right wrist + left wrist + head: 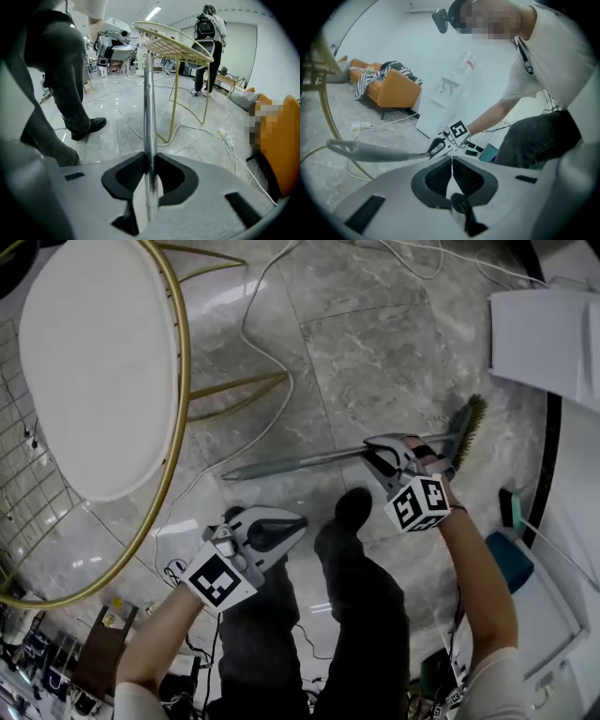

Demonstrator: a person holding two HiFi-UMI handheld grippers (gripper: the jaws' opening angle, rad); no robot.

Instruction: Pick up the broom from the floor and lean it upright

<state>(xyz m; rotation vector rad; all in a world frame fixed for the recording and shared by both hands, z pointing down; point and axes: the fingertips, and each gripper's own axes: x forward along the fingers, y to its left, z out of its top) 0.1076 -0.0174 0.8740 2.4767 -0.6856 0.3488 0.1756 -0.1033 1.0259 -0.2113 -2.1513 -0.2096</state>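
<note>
My legs in dark trousers and one black shoe [352,505] stand on the grey marble floor [375,343], seen from above. Nearest me, at lower left, my left gripper [292,526] hangs in the air with its jaws pressed together and nothing between them.

Further out on the right, my right gripper [377,456] is clamped on the broom [300,463]. Its pads squeeze the shiny metal handle [149,117] close to the brush head [469,427]. The broom is roughly level and appears to be lifted off the floor. Its straw-coloured bristles point right and its grey grip [253,469] points left.

Past that grip stands a stool [180,381] with a gold wire frame and a white cushion [98,362]. A white cable [253,343] trails across the floor beside the stool. Far off by the wall sits an orange armchair [391,91].
</note>
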